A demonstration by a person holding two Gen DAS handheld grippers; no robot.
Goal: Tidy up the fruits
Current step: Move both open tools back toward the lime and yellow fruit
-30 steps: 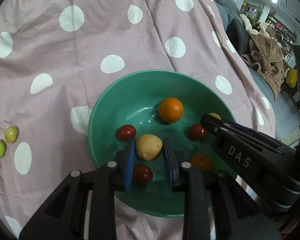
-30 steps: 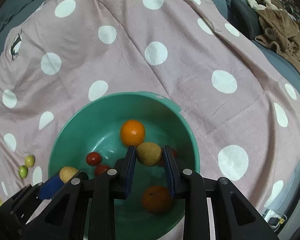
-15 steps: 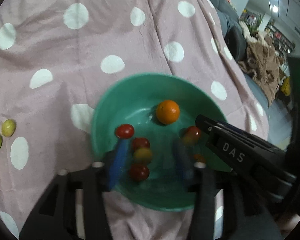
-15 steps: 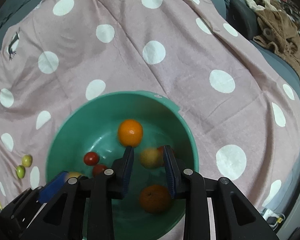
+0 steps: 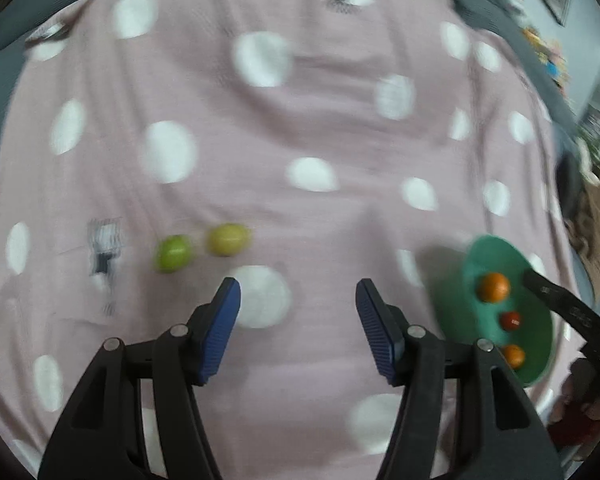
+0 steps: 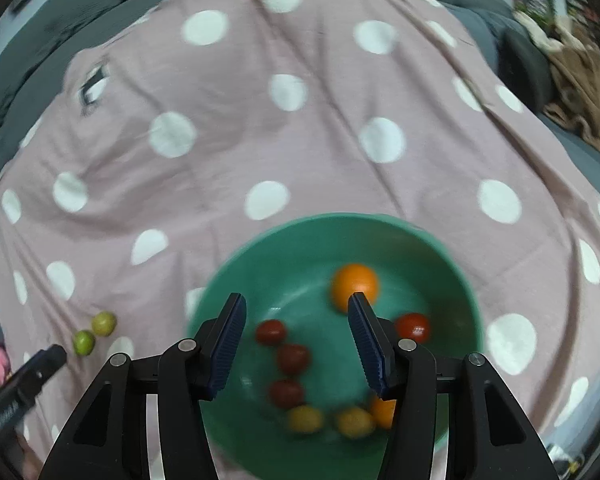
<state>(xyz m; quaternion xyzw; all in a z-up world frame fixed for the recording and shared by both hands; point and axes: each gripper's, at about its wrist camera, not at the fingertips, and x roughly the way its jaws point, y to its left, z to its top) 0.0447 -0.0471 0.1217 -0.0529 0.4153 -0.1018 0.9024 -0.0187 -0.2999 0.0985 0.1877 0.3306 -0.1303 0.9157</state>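
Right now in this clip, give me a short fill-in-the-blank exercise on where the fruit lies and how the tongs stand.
1. The green bowl rests on a pink cloth with white ____.
2. Two small greenish fruits lie ____ the bowl, on the cloth.
3. The left tongs stand ____, holding nothing.
4. The right tongs hover over the ____, also open.

Missing words: dots; outside; open; bowl

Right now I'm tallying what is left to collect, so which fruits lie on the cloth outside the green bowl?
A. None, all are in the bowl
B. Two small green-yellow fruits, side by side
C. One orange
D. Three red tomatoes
B: the green fruit and the yellowish fruit lie side by side on the polka-dot cloth, apart from the green bowl, ahead of the open left gripper.
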